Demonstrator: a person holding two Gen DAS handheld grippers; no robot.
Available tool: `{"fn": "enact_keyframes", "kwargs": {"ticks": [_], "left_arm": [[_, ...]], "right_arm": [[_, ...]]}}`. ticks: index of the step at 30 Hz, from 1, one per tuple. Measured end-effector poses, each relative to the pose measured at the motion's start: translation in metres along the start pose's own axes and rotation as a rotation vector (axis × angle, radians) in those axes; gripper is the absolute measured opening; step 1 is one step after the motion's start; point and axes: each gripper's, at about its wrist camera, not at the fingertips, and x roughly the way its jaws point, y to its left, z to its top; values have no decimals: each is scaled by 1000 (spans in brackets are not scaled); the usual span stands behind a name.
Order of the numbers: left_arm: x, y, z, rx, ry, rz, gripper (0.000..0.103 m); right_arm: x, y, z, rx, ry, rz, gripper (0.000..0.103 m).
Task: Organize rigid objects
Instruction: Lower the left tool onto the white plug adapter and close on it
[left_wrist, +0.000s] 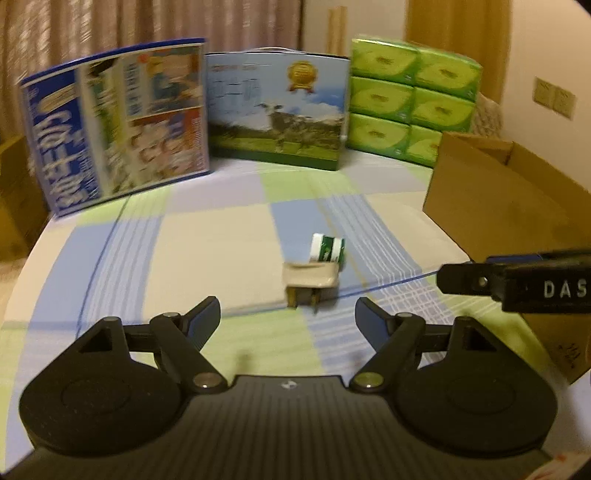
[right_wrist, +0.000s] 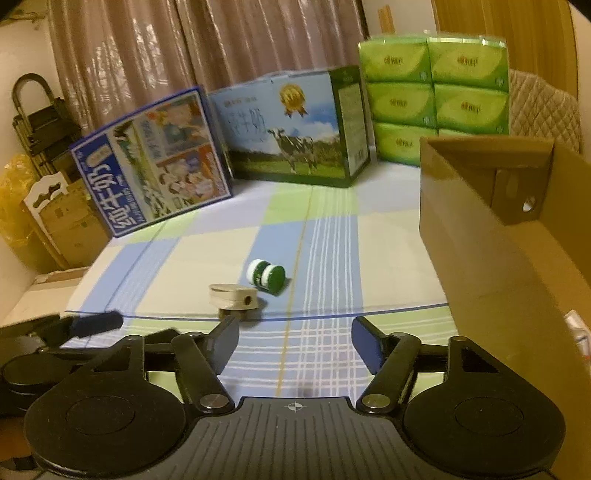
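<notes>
Left gripper (left_wrist: 288, 314): nearest in its own view; we see its jaws standing apart with nothing between them, aimed down at the beige plug adapter (left_wrist: 310, 282).
Right gripper (right_wrist: 295, 332): jaws likewise apart and empty; the left gripper's finger shows at the left edge of this view.
Surface: a bed with a checked sheet (right_wrist: 332, 240), blue, green and cream; soft, so we expect small things to tip or roll.
Beige plug adapter: lies just ahead of both grippers, prongs toward the left camera, touching or almost touching the green and white bottle (right_wrist: 266, 275).
Green and white bottle: on its side just behind the adapter; round, so we judge it may roll if nudged.
Cardboard box (right_wrist: 480, 240): open, to the right, near; we take it as the likely place to put things.
Far row: blue milk carton (left_wrist: 118, 125), cow-print carton (left_wrist: 277, 110), green tissue packs (left_wrist: 410, 96).
Step in hand: we judge it an approach to a first pick.
Method: we would centre one item between the jaws, take the adapter across its flat sides, and avoid bumping the bottle.
</notes>
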Motion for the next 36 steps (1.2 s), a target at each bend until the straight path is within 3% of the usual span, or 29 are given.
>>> {"fn": "enact_keyframes", "kwargs": {"ticks": [7,14,22,27,33,36], "left_arm": [[48,-3,2,71,37,-40,77],[70,3,10,-4,28,-76,77],[85,3,14,-17,47,-86,61],[84,3,16,-23,54,-114,45],[72,13,22,-29,54,-67,45],[63,28,28,-61,32,1,45]], "right_arm": [[29,-15,13,38,3,-10,58],[47,-22,11,34,22,-24,58],[52,-25,8,42,31,-33,58],[52,-24,8,41,35,-36,58],[53,-24,8,44,34,-38,58],[53,-22,8,47,30,-31,58]]}}
